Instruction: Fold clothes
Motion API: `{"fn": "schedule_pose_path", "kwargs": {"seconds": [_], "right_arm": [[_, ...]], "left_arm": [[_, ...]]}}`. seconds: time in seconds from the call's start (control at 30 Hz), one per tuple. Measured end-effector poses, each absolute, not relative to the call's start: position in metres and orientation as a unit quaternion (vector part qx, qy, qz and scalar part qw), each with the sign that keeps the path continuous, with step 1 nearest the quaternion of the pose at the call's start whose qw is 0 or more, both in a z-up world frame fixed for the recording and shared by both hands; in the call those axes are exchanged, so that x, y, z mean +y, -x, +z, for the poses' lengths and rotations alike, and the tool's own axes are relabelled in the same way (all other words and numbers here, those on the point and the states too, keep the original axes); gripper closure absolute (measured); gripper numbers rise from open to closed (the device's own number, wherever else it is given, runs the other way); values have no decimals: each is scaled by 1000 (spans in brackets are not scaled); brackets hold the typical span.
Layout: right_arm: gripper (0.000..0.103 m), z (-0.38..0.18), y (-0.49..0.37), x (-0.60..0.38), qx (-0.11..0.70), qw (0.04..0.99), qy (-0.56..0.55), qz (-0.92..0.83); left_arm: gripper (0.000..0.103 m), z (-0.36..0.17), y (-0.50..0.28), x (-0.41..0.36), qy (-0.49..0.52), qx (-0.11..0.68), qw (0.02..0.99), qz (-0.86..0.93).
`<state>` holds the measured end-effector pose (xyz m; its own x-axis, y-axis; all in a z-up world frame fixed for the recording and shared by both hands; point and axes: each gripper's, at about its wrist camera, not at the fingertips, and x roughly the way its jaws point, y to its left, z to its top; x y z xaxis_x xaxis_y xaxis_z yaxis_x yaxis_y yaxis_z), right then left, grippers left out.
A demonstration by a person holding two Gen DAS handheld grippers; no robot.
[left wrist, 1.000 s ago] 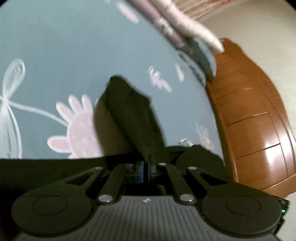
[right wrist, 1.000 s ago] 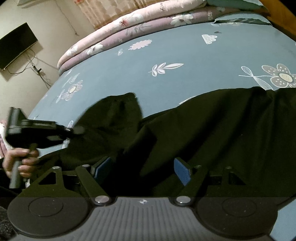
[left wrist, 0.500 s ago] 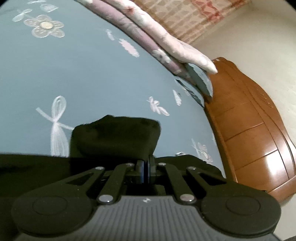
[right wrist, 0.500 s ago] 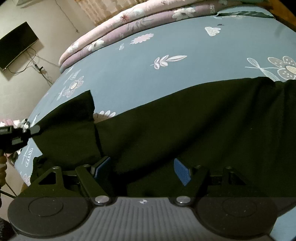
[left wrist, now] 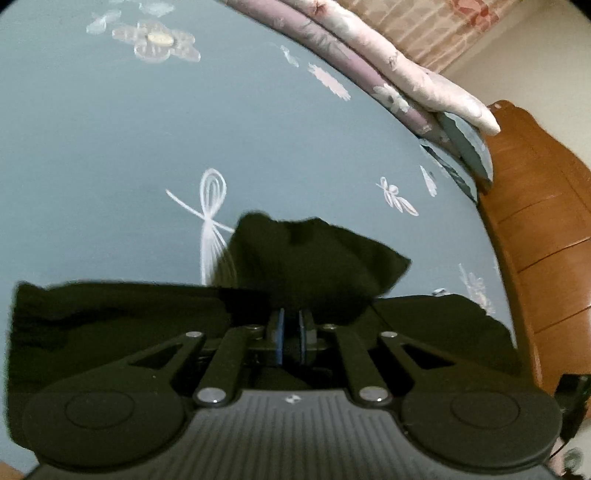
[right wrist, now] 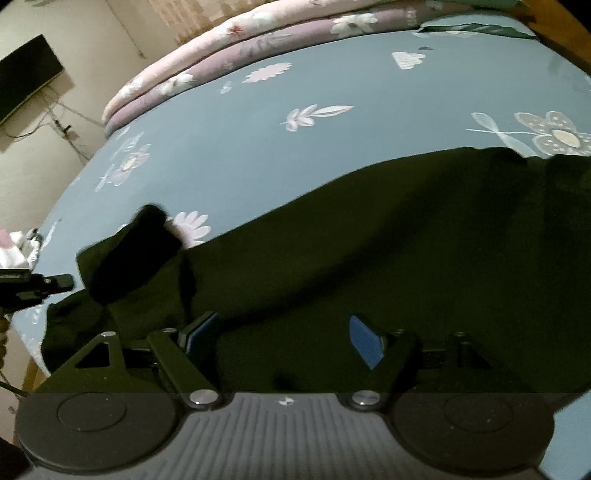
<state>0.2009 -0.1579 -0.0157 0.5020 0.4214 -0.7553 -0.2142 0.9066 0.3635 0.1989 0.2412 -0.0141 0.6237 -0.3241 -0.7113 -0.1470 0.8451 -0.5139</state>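
Left gripper [left wrist: 290, 332] first: its jaws have just been easing apart, and there's a thin slit between the blue pads with nothing pinched in it. Straight ahead at twelve o'clock lies the sleeve [left wrist: 314, 266], a dark flap resting flat on the blue sheet [left wrist: 184, 129], its far edge just beside a white dragonfly print. The right wrist view shows that gripper's tip at nine o'clock, just short of the cloth and not touching.

Over to the right gripper [right wrist: 284, 339]: jaws wide apart, hanging over the garment [right wrist: 369, 258], pads pressing on nothing. The garment is spread across the near half of the bed, running from about four o'clock across to eight, where the sleeve pokes up toward ten beside a pink flower print. It's very dark fabric and the folds are hard to read.

Beyond it, open sheet all the way to a rolled pink and mauve quilt [right wrist: 258, 33] at twelve. From the left wrist, the wooden bed end [left wrist: 535, 221] sits at three o'clock. From the right wrist, a dark screen [right wrist: 26, 77] hangs on the wall at ten.
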Motion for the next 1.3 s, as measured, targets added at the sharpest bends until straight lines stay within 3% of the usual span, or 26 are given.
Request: {"fn": "schedule_pose_path", "kwargs": {"seconds": [0.17, 0.3, 0.57, 0.63, 0.67, 0.7, 0.73, 0.93, 1.07, 1.3], "right_arm": [[23, -11, -190, -172, 458, 870, -81, 163], [32, -6, -178, -162, 463, 858, -36, 219], [47, -33, -172, -87, 476, 801, 70, 356], [55, -44, -175, -76, 478, 791, 68, 375], [70, -48, -176, -71, 480, 786, 67, 384], [93, -50, -177, -69, 482, 782, 73, 387], [99, -52, -176, -67, 485, 780, 84, 386], [99, -30, -183, -83, 483, 771, 1, 415], [99, -46, -176, -76, 518, 749, 22, 413], [71, -35, -161, -103, 513, 779, -14, 361]], "left_arm": [[86, 2, -208, 216, 207, 410, 881, -114], [73, 5, -223, 181, 177, 404, 875, -199], [68, 1, -255, 117, 131, 411, 847, -310], [67, -1, -257, 113, 131, 413, 845, -314], [67, -1, -258, 112, 132, 415, 844, -314], [67, -2, -258, 111, 131, 418, 843, -313], [67, -3, -258, 112, 131, 420, 842, -312], [66, 2, -261, 110, 132, 418, 839, -324], [65, 3, -267, 100, 127, 412, 834, -344], [65, -11, -276, 68, 106, 419, 821, -373]]}}
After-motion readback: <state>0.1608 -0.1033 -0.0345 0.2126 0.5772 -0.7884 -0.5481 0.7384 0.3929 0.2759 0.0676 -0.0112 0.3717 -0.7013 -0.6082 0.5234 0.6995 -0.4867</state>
